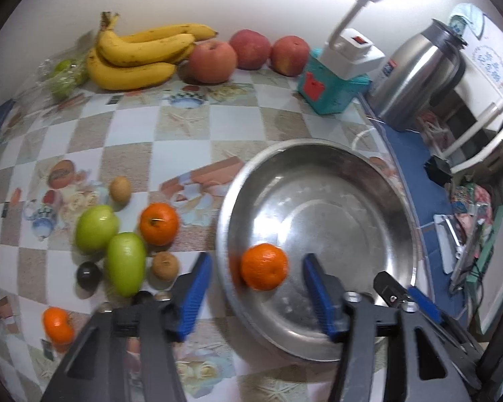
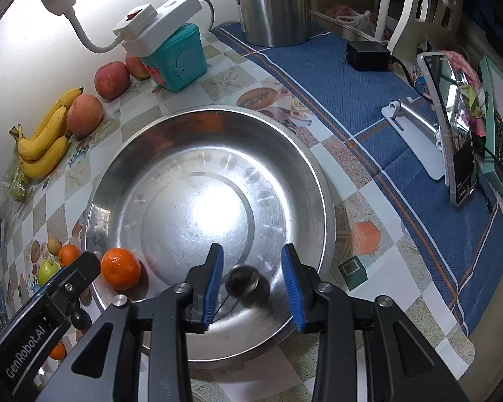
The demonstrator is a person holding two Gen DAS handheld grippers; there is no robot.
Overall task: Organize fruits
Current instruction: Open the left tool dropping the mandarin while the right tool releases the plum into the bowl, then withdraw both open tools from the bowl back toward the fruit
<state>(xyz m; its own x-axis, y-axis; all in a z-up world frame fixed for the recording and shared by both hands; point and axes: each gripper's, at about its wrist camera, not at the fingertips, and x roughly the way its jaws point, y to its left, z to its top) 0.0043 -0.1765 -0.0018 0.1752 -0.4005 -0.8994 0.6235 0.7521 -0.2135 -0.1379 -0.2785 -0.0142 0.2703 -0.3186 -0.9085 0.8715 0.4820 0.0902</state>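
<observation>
Evidently both tools stood open with pads clear of their fruit, the left tool (image 1: 256, 276) around the orange (image 1: 264, 267) and the right tool (image 2: 252, 279) around the dark fruit (image 2: 242, 280), both inside the steel bowl (image 2: 322, 181); straight withdrawal was judged best before fetching worktop (image 1: 134, 154) fruit.

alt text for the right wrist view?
The open right gripper hangs over a steel bowl, a small dark fruit lying free between its fingers and an orange at the bowl's left wall. Bananas and apples line the wall behind.
</observation>
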